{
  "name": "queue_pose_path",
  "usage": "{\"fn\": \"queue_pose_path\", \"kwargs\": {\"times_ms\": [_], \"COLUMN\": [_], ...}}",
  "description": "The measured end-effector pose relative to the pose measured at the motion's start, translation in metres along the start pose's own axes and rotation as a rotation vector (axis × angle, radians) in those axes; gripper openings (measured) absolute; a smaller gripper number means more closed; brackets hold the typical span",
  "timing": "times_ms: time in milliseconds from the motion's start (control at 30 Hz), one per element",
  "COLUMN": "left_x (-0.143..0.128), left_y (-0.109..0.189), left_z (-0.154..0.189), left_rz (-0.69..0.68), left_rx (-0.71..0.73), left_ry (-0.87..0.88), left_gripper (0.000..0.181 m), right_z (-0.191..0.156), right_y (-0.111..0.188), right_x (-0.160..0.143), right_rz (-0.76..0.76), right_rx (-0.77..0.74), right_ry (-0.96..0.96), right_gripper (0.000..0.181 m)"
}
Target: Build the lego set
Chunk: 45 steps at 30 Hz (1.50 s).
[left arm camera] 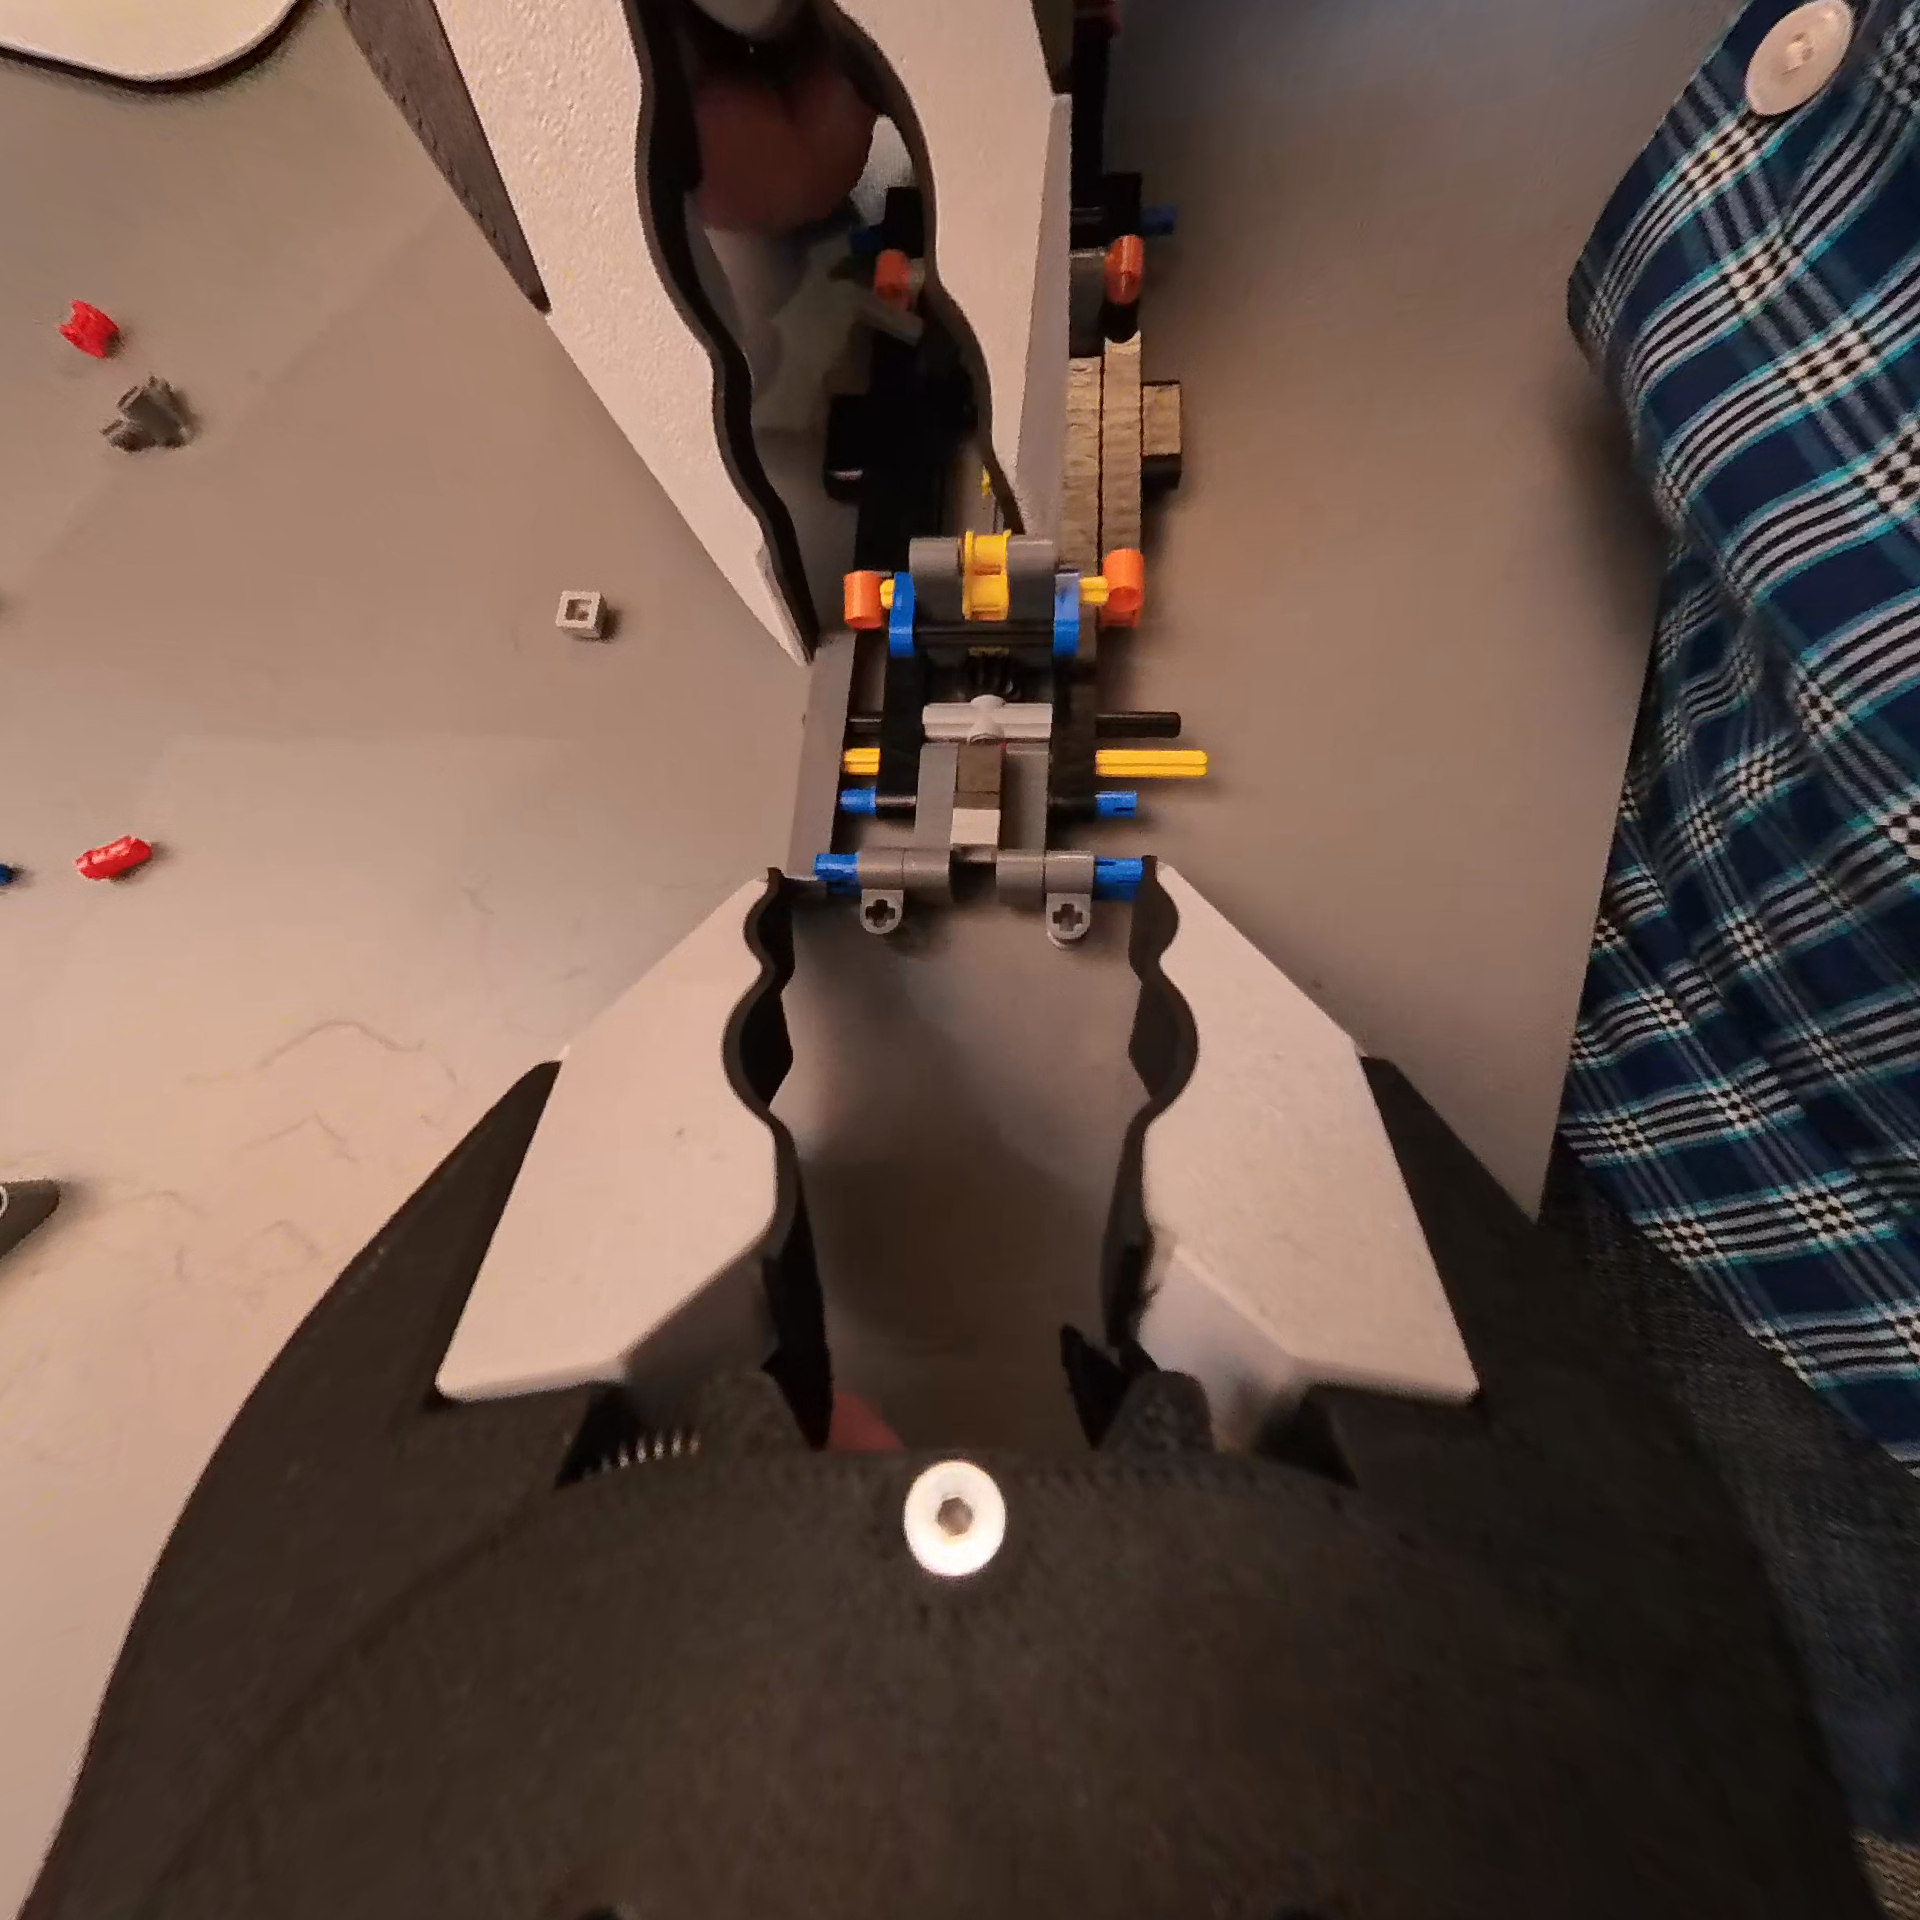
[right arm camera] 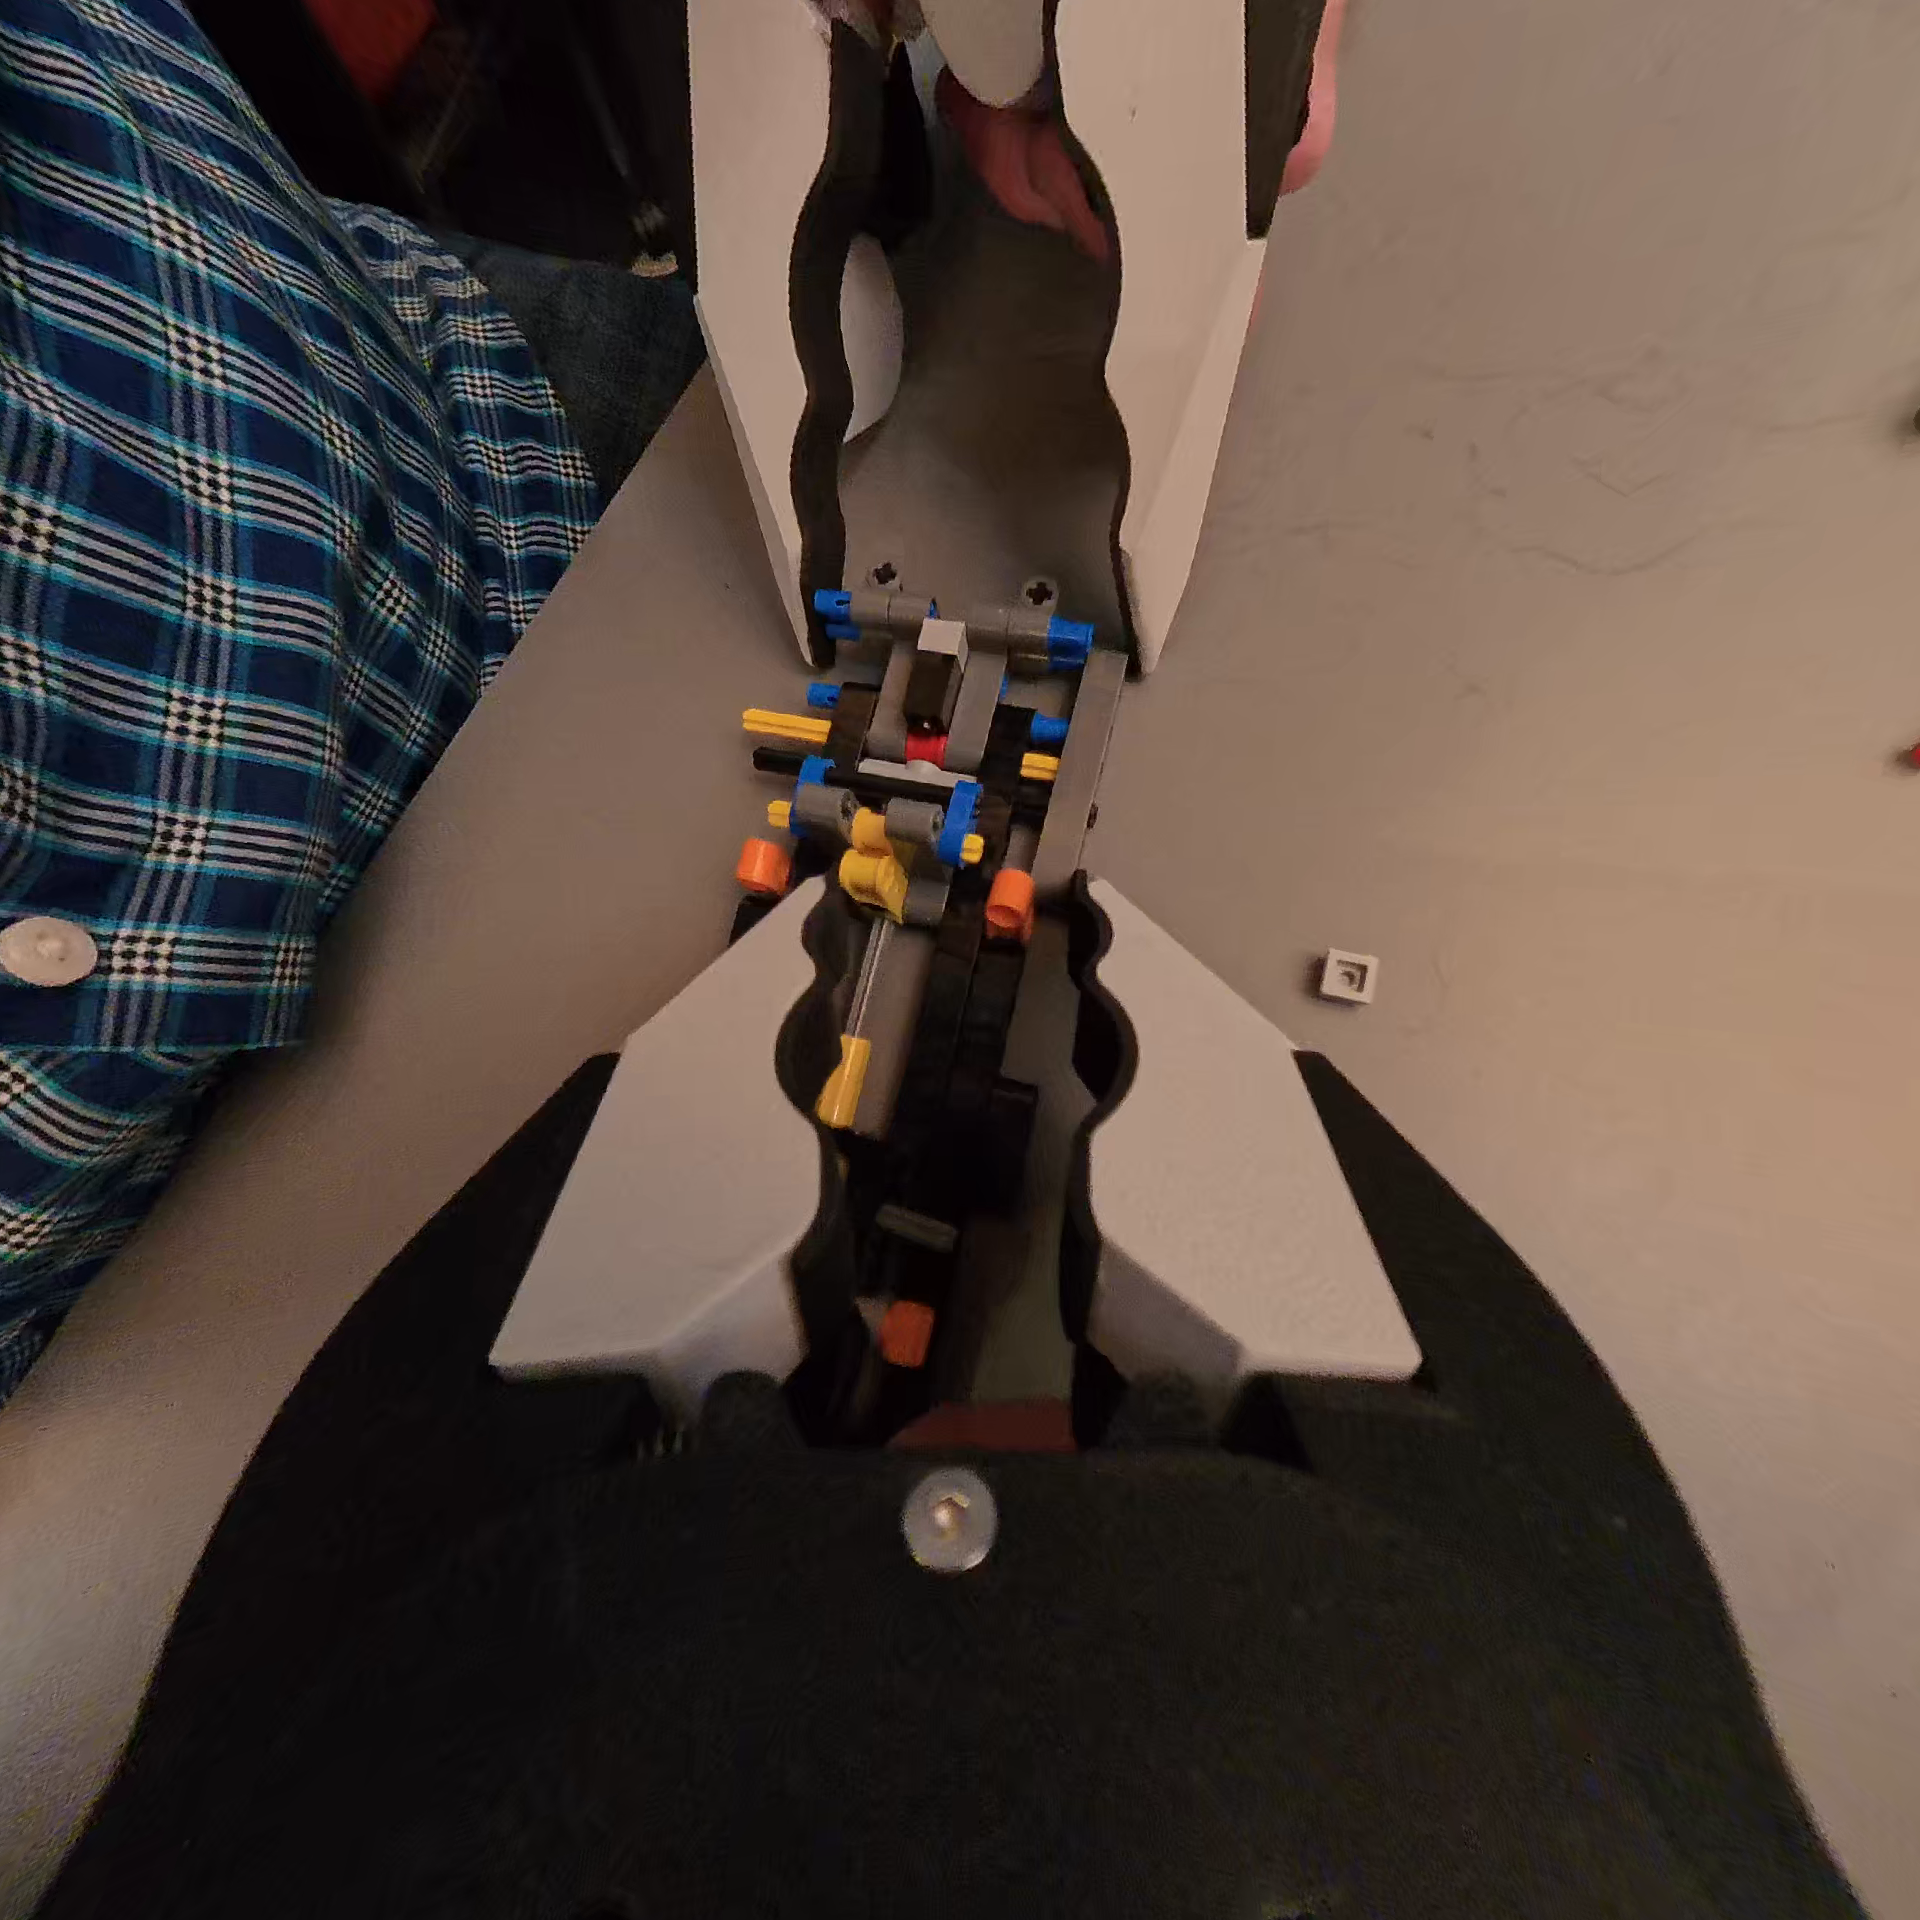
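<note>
Over the beige table [left arm camera: 343,1039], the two claws meet nose to nose around the half-built lego model [left arm camera: 987,727]: the right claw [right arm camera: 945,894] clenches its long black body, the left claw [left arm camera: 961,883] pinches its near end by the blue pins, loose red and grey pieces [left arm camera: 112,858] scattered aside.

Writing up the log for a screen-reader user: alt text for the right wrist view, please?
The right tool grips a black, grey, yellow and blue lego assembly over a grey table. The left tool faces it, its fingertips at the assembly's far end. A small grey piece lies on the table, and a plaid sleeve fills the left.
</note>
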<state>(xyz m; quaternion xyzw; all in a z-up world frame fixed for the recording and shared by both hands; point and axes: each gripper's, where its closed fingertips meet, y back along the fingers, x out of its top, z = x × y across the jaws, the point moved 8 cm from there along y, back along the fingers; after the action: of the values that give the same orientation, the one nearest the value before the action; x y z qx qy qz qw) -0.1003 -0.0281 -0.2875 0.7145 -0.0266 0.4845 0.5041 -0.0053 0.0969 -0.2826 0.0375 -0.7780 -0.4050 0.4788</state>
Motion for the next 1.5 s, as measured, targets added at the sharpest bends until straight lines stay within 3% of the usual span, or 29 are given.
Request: {"fn": "queue_pose_path", "kwargs": {"times_ms": [800, 833, 1033, 1133, 1200, 1300, 1400, 1500], "left_x": [0.003, 0.003, -0.005, -0.002, -0.007, -0.016, -0.022, -0.024], "left_y": [-0.003, -0.003, 0.017, 0.042, 0.055, 0.059, 0.053, 0.044], "left_z": [0.002, 0.002, -0.010, -0.034, -0.063, -0.106, -0.141, -0.157], "left_rz": [0.005, 0.006, 0.026, 0.085, 0.002, -0.132, -0.233, -0.323], "left_rx": [0.016, 0.020, 0.010, 0.121, 0.288, 0.412, 0.436, 0.370], "left_ry": [-0.012, -0.005, 0.089, 0.116, 0.043, -0.067, -0.198, -0.274], "left_gripper": [0.057, 0.057, 0.075, 0.060, 0.051, 0.045, 0.040, 0.031], "right_z": [-0.001, 0.000, 0.005, 0.018, 0.025, 0.032, 0.028, 0.021], "right_y": [0.002, 0.003, 0.023, 0.037, 0.041, 0.041, 0.041, 0.043], "right_x": [0.000, -0.001, 0.000, 0.017, 0.029, 0.039, 0.042, 0.038], "right_rz": [-0.002, 0.000, 0.039, 0.086, 0.110, 0.100, 0.102, 0.092], "right_rx": [0.019, 0.007, -0.079, -0.161, -0.191, -0.251, -0.273, -0.291], "right_ry": [-0.003, -0.016, -0.048, -0.075, -0.077, -0.076, -0.077, -0.088], "right_gripper": [0.035, 0.043, 0.046, 0.037, 0.037, 0.035, 0.037, 0.036]}}
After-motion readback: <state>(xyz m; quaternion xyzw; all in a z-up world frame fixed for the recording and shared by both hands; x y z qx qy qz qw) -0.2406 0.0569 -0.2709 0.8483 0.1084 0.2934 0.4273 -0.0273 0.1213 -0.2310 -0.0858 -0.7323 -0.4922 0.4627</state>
